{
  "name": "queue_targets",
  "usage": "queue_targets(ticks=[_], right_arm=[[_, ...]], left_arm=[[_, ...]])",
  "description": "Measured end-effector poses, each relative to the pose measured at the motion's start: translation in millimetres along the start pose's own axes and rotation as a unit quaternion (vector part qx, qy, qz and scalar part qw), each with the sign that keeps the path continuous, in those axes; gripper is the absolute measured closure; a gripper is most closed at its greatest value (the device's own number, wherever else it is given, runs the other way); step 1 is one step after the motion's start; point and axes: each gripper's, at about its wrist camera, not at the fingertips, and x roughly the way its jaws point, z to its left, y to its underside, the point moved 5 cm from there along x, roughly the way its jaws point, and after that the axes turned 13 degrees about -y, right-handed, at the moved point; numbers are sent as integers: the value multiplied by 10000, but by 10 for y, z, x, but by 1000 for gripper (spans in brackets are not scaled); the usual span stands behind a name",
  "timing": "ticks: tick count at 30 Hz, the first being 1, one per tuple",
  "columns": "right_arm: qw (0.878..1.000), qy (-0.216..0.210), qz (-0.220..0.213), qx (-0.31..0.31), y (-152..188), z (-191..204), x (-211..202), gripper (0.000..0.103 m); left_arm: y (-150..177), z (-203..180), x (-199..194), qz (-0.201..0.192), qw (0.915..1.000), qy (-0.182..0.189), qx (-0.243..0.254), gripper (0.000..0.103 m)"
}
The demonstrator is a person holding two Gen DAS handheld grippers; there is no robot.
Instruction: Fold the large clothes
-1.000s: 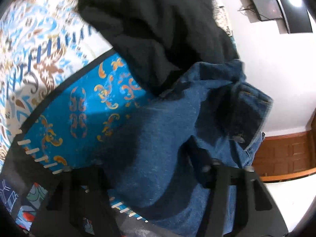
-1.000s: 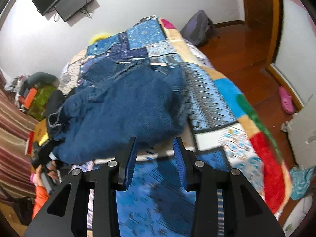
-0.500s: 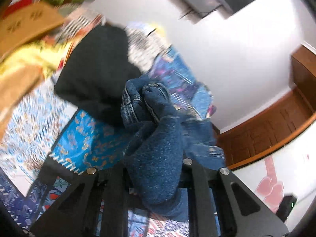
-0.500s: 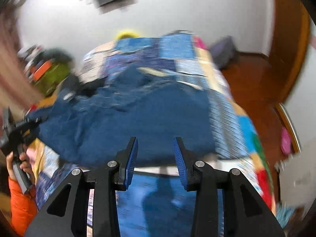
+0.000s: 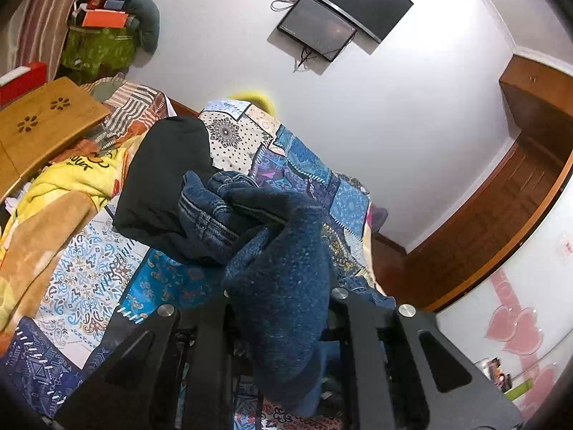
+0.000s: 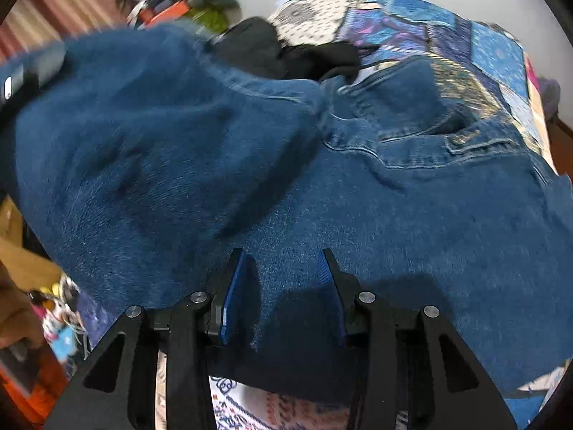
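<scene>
A pair of dark blue jeans (image 6: 322, 186) lies spread over the patchwork bedspread (image 6: 494, 50). My left gripper (image 5: 279, 308) is shut on a bunched part of the jeans (image 5: 283, 272) and holds it lifted above the bed. My right gripper (image 6: 283, 268) is open, low over the jeans, with its blue pads (image 6: 232, 294) on either side of the denim near its near edge. A black garment (image 5: 164, 175) lies behind the jeans.
A yellow and tan blanket (image 5: 53, 208) and a wooden lap table (image 5: 43, 122) sit at the bed's left side. Clutter and a green bag (image 5: 96, 46) stand by the wall. A monitor (image 5: 343, 10) hangs on the white wall. The wooden floor (image 5: 501, 215) lies to the right.
My left gripper has risen and tilted up with the denim in it. My right gripper has moved forward and down onto the jeans, which now fill its view.
</scene>
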Motion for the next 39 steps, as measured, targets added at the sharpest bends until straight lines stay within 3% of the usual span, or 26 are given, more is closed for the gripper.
queue_targets(ticks=[6,13,17,20,22,25,28,32,39], right_arm=[[9989,-419,124,188,75,-146,-69,66],[9944,73,-972,397,174,-579,-1105,65],[9843,701,-1510,589,339,-870,-1692,63],[9760,1134,-1717,710,495,-1050,-1989,60],[9717,1370,-1759,784,600,-1119,-2090,60],[9680,1488,-1786,943,783,-1188,-2173,60],[9658,1495,-1815,1089,892,-1246,-2196,60],[9618,1435,-1976,1241,1018,-1270,-2379,60],[9595,1310,-2268,1035,899,-1164,-2595,60]], left_arm=[[22,-445,145,-55,9988,-9,477,88],[139,-1407,405,72,9905,478,1289,88],[454,-2039,563,276,9763,891,1951,88],[849,-2444,768,758,9580,1131,2525,88],[1188,-2613,954,1299,9413,1202,2874,88],[1641,-2689,1116,1842,9159,1150,3375,86],[1890,-2684,1110,1947,8997,1083,3754,75],[1902,-2704,938,1994,8931,1243,3836,55],[1697,-2585,644,2127,8957,1533,3590,53]])
